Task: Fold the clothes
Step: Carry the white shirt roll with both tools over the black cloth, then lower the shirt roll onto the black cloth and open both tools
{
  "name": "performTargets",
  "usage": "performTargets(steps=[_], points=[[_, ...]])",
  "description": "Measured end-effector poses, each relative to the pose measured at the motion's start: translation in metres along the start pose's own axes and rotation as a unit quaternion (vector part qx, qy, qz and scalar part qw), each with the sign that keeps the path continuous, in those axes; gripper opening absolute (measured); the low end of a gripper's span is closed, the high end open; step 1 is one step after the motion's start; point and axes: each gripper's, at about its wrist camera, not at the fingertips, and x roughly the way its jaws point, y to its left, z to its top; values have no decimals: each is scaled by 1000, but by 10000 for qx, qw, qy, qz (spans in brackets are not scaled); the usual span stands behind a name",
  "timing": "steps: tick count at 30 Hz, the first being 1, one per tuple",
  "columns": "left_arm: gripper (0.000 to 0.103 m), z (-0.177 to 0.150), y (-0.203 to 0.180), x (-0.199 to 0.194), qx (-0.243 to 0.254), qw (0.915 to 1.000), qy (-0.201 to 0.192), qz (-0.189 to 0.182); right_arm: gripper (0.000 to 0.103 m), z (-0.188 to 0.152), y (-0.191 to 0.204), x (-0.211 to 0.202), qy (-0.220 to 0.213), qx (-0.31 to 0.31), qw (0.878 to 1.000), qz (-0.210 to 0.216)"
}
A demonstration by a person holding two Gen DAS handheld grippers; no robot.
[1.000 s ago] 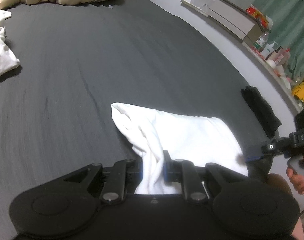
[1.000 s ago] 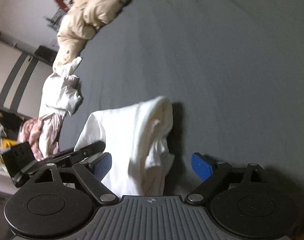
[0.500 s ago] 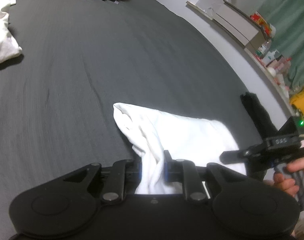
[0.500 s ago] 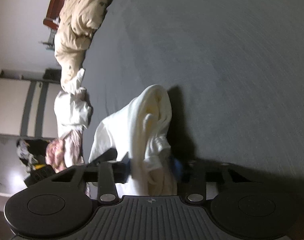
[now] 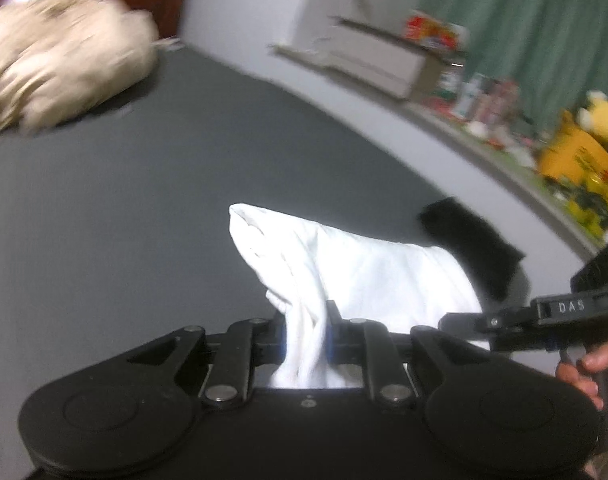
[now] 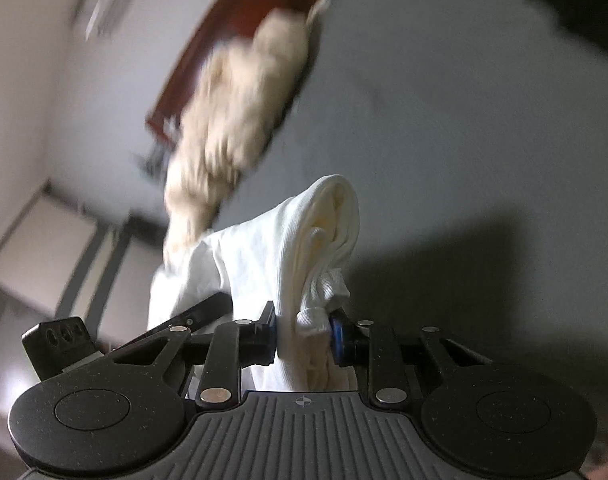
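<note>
A white garment (image 5: 368, 276) hangs stretched between both grippers above the dark grey bed sheet (image 5: 123, 200). My left gripper (image 5: 306, 332) is shut on one bunched edge of it. In the right wrist view the same white garment (image 6: 295, 240) is bunched between the blue pads (image 6: 338, 332) of my right gripper (image 6: 304, 332). Its jaws are closing and press on the cloth. The right gripper's black housing (image 5: 560, 312), held by a hand (image 5: 588, 368), shows at the right of the left wrist view.
A beige duvet (image 5: 55, 72) lies heaped at the head of the bed against a wooden headboard (image 6: 239, 28). A black cloth (image 5: 472, 248) lies at the bed's right edge. Beyond it runs a cluttered shelf (image 5: 484, 96) with a yellow bag (image 5: 580, 160).
The right jaws went from wide open around the garment to closed on it. Both grippers have risen with the cloth, and both views now tilt up toward the headboard and wall.
</note>
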Motion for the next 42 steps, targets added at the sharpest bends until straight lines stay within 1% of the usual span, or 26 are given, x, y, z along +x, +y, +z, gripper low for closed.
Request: performTargets(steps=[3, 6, 9, 12, 14, 17, 20, 22, 25, 27, 29, 31, 32, 35, 37, 38, 40, 42], points=[[16, 37, -46, 37, 591, 9977, 1, -328, 26, 9, -10, -47, -798, 86, 9966, -178], [16, 65, -96, 78, 1061, 9922, 41, -655, 26, 19, -22, -88, -1503, 124, 9876, -437], [16, 89, -140, 125, 1338, 9862, 123, -968, 26, 29, -37, -120, -2167, 197, 9730, -774], [16, 112, -181, 176, 1644, 9791, 275, -1168, 26, 40, -59, -139, -2718, 424, 9554, -1075], [16, 122, -206, 212, 1849, 9738, 429, -1253, 26, 45, -74, -143, -2992, 620, 9442, -1229], [16, 129, -239, 263, 2193, 9635, 693, -1368, 26, 51, -93, -141, -3238, 835, 9315, -1432], [16, 130, -257, 294, 2354, 9563, 816, -1528, 26, 53, -111, -137, -3406, 971, 9212, -1613], [17, 128, -264, 311, 2522, 9509, 921, -1540, 26, 56, -128, -141, -3516, 1167, 9145, -1625], [17, 126, -261, 331, 2501, 9502, 1177, -1440, 26, 57, -153, -141, -3515, 1482, 9109, -1574], [17, 125, -250, 338, 2295, 9536, 1282, -1464, 26, 56, -164, -139, -3505, 1605, 9102, -1514], [24, 126, -239, 342, 2056, 9571, 1341, -1538, 26, 56, -172, -141, -3511, 1660, 9098, -1460], [36, 128, -230, 348, 1819, 9603, 1427, -1563, 26, 54, -175, -142, -3524, 1741, 9090, -1387], [38, 128, -227, 351, 1756, 9611, 1453, -1558, 26, 54, -176, -143, -3535, 1768, 9079, -1397], [50, 128, -228, 354, 1928, 9598, 1350, -1532, 26, 47, -176, -143, -3612, 1866, 9022, -1438], [59, 132, -229, 350, 1917, 9650, 1178, -1349, 26, 41, -173, -144, -3644, 1867, 8995, -1524], [59, 136, -227, 346, 1829, 9684, 1092, -1297, 26, 41, -171, -145, -3642, 1827, 8997, -1567], [59, 141, -221, 335, 1668, 9723, 926, -1350, 27, 39, -167, -146, -3637, 1747, 8999, -1653], [59, 144, -215, 317, 1633, 9736, 693, -1439, 27, 37, -163, -147, -3632, 1666, 9000, -1739]])
